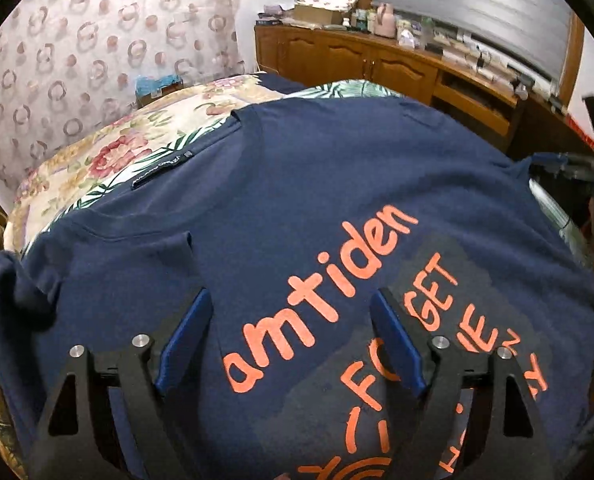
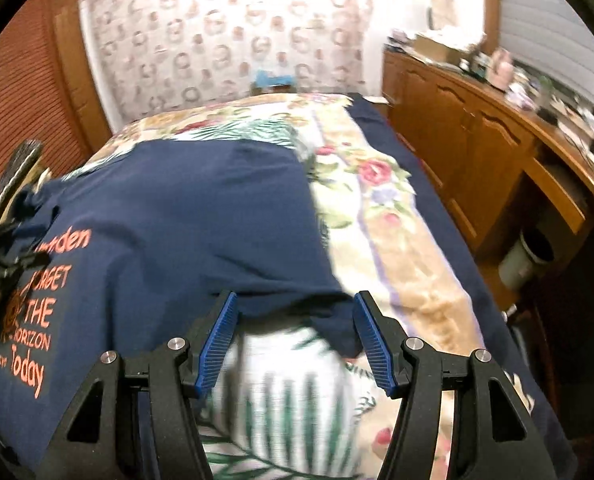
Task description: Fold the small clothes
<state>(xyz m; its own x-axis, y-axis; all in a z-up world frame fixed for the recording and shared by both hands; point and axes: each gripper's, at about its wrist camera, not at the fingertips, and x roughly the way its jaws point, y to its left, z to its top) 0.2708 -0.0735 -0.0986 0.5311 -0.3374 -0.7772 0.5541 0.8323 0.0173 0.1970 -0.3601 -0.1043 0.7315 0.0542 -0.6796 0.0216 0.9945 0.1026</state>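
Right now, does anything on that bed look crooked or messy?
Mostly tidy. The navy T-shirt lies flat on the floral bedspread, print up. Only its sleeve at the left edge is bunched and curled, and a corner near the right gripper is rumpled.

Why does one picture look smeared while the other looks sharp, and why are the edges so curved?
Left wrist view: sharp, the orange lettering on the navy T-shirt is crisp. Right wrist view: motion blur smears the floral bedspread and wooden cabinet. Both views: fisheye lenses bend straight lines and leave dark corners.
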